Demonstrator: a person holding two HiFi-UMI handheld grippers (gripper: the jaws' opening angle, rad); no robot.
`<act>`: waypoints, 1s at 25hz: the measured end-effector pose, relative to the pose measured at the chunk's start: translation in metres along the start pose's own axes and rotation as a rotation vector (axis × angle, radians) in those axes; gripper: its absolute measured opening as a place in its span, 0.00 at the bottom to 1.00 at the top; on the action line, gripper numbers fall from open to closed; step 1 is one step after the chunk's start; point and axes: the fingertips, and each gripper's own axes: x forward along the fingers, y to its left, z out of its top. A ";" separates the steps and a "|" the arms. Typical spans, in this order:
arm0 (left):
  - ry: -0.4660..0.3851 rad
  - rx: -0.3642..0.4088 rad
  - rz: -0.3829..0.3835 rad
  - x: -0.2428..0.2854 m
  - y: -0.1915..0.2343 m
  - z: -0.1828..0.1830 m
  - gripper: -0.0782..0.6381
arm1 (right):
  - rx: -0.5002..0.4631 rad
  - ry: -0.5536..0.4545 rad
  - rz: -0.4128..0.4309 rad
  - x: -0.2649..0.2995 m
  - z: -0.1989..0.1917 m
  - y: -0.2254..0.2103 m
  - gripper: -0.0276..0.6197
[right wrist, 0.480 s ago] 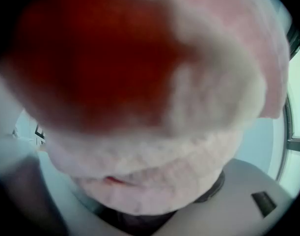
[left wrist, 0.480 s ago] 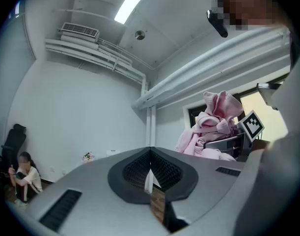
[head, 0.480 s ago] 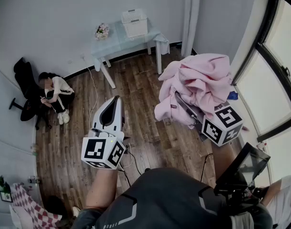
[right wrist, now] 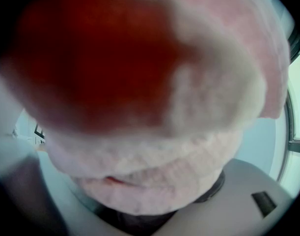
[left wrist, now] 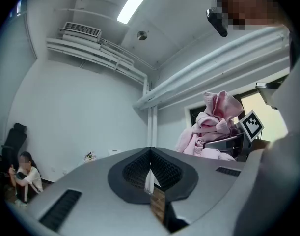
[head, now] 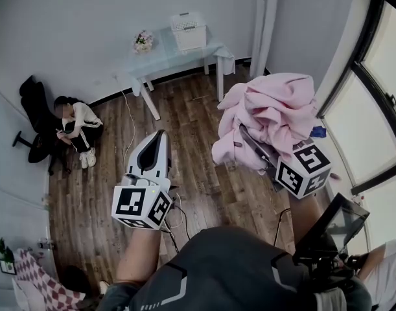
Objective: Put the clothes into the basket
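My right gripper (head: 249,140) holds a big bunch of pink clothes (head: 275,105) up in the air. Its jaws are clamped on the cloth. My left gripper (head: 160,138) is closed tight with nothing in it. The white basket (head: 188,31) sits on the small table (head: 160,58) by the far wall, well apart from the clothes.

One garment (head: 269,112) (pink), one basket (head: 188,31)
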 end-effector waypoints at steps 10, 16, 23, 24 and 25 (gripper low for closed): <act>-0.018 -0.037 -0.043 -0.021 0.074 -0.008 0.12 | 0.004 -0.002 0.025 0.060 0.005 0.057 0.60; 0.004 -0.050 -0.031 -0.016 0.080 -0.034 0.12 | 0.012 0.009 0.033 0.070 -0.017 0.048 0.60; 0.032 -0.063 0.016 0.051 0.152 -0.039 0.12 | 0.022 0.014 0.089 0.177 -0.004 0.019 0.60; 0.031 -0.054 0.018 0.052 0.152 -0.040 0.12 | 0.027 0.005 0.093 0.179 -0.006 0.017 0.60; 0.030 -0.046 0.019 0.054 0.151 -0.041 0.12 | 0.034 -0.003 0.097 0.179 -0.008 0.015 0.60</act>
